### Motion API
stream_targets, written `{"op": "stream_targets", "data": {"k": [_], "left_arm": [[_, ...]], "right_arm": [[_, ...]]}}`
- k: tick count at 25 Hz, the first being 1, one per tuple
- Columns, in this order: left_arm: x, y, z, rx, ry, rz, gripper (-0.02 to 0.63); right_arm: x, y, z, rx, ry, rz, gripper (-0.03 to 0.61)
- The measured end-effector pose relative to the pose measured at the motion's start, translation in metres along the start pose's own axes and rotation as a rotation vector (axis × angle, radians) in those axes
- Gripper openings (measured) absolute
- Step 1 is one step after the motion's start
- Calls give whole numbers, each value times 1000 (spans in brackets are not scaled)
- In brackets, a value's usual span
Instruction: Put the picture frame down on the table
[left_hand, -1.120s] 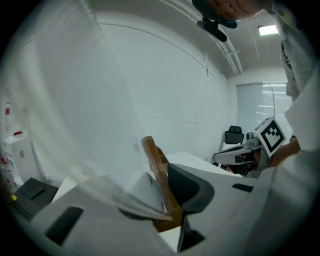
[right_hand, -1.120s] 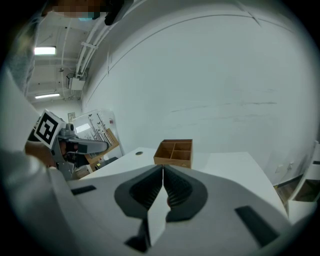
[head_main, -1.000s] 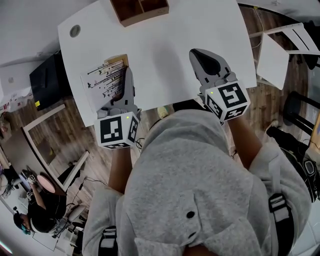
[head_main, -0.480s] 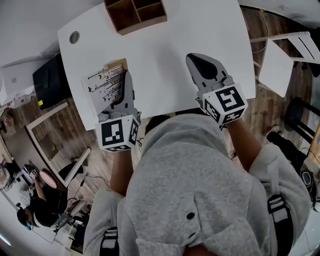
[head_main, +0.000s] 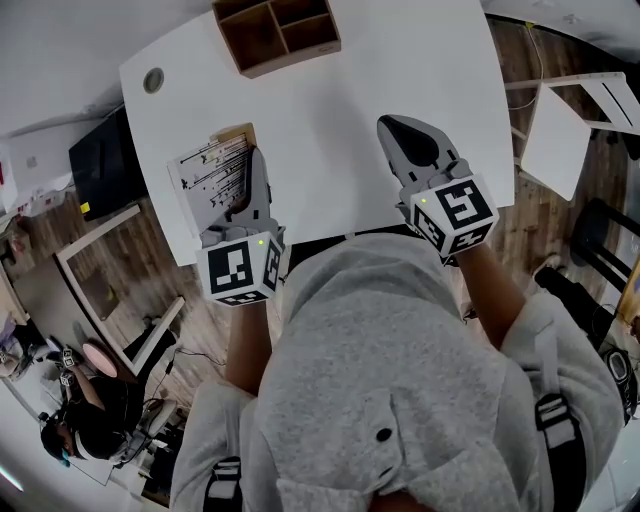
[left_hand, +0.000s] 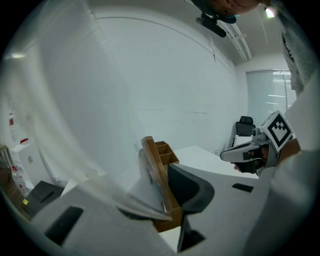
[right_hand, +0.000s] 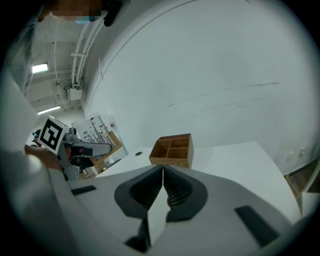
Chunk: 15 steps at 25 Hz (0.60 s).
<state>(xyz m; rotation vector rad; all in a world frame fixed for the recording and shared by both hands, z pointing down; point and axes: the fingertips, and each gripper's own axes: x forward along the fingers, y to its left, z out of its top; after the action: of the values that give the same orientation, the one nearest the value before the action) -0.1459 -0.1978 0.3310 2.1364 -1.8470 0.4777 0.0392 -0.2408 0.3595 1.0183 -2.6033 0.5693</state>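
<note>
– What's your left gripper (head_main: 256, 172) doing?
– It's clamping on the wooden edge of the picture frame (head_main: 210, 168), holding it tilted at the table's (head_main: 330, 110) near left corner. I can't tell whether it's touching the top.
– And the right?
– My right gripper (head_main: 404, 132) is hovering near right, jaws pressed together on nothing, well apart from the frame.
– Anything in the way?
– Only a wooden compartment box (head_main: 278, 28) sitting at the far edge and a round port (head_main: 153, 80) far left. The right gripper view is showing the frame's printed face; the left gripper view is catching it edge-on.
</note>
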Motion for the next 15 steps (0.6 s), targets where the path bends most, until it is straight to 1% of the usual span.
{"op": "stream_targets", "data": {"k": [4,9,15], "left_arm": [[6,10,-3,-13,-2,-28,97],[23,46,-6,-28,5,-48,97],[22,53,-20,-22,26,-58,97]], "right_arm": [[1,1,4,-13,3,-52,26],[27,5,13,-8,8,-113,26],[23,3,6,-2,5,-164,26]]}}
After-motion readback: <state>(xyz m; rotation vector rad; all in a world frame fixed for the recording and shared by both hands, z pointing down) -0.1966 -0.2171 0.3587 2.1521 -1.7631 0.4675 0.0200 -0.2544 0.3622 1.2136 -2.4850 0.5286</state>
